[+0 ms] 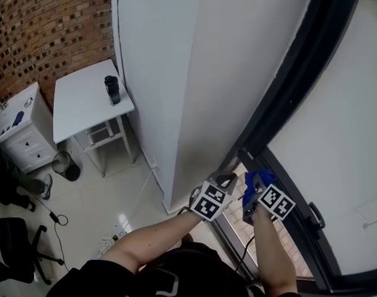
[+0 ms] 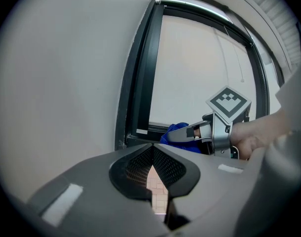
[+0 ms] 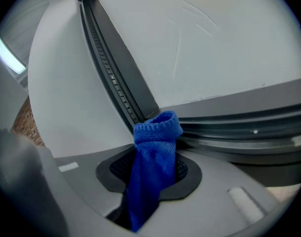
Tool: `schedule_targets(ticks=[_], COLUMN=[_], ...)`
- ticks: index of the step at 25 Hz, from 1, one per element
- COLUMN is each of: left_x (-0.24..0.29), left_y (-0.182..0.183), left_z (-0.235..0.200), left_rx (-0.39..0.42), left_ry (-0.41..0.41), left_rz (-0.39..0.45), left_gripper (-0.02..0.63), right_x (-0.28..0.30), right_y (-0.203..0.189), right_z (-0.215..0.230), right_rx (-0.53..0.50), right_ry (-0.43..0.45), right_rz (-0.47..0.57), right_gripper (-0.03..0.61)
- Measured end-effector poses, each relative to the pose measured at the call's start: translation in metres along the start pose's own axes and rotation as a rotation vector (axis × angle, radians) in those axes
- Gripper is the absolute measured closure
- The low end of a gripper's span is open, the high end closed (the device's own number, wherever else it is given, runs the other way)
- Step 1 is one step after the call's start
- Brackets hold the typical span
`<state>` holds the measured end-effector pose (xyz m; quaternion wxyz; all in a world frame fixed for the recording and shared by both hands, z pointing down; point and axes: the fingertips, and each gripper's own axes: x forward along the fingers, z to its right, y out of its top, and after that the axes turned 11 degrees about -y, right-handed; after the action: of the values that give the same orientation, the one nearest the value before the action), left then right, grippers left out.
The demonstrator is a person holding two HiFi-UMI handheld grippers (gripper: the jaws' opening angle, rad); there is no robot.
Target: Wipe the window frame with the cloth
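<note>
A blue cloth [image 3: 155, 157] is pinched in my right gripper [image 3: 152, 174], its bunched top edge poking out past the jaws toward the dark window frame [image 3: 123, 90]. In the head view the right gripper [image 1: 257, 193] holds the cloth [image 1: 257, 179] at the frame's lower corner [image 1: 247, 156]. The left gripper [image 1: 218, 187] sits just left of it, jaws shut with nothing between them. The left gripper view shows its closed tips [image 2: 152, 147] pointing at the frame's bottom corner [image 2: 135, 132], with the cloth [image 2: 177, 131] and the right gripper to the right.
A white wall column [image 1: 176, 73] stands left of the window. The frame has a handle [image 1: 315, 215] on its lower rail. Far below left are a white table [image 1: 83, 101] with a dark bottle [image 1: 112, 89], a bin [image 1: 65, 164] and an office chair [image 1: 15, 240].
</note>
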<state>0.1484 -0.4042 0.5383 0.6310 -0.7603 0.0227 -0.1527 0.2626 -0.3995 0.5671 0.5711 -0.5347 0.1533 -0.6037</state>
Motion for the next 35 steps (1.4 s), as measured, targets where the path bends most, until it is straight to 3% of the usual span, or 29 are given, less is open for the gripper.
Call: schedule_targets(ticks=[13, 23, 35], left_x=[-0.03, -0.03, -0.031], left_y=[-0.004, -0.009, -0.004], left_z=[-0.025, -0.033, -0.045], left_rx=[-0.021, -0.026, -0.039], left_ry=[0.071, 0.087, 0.112], left_rz=[-0.004, -0.005, 0.017], left_gripper=[0.623, 0.622, 0.623], right_x=[0.042, 0.071, 0.067], right_y=[-0.006, -0.006, -0.006], right_z=[-0.052, -0.066, -0.072], right_rx=[-0.014, -0.006, -0.043], right_ry=[0.046, 0.065, 0.1], right_rz=[-0.066, -0.077, -0.075], right_gripper=[0.462, 0.462, 0.462])
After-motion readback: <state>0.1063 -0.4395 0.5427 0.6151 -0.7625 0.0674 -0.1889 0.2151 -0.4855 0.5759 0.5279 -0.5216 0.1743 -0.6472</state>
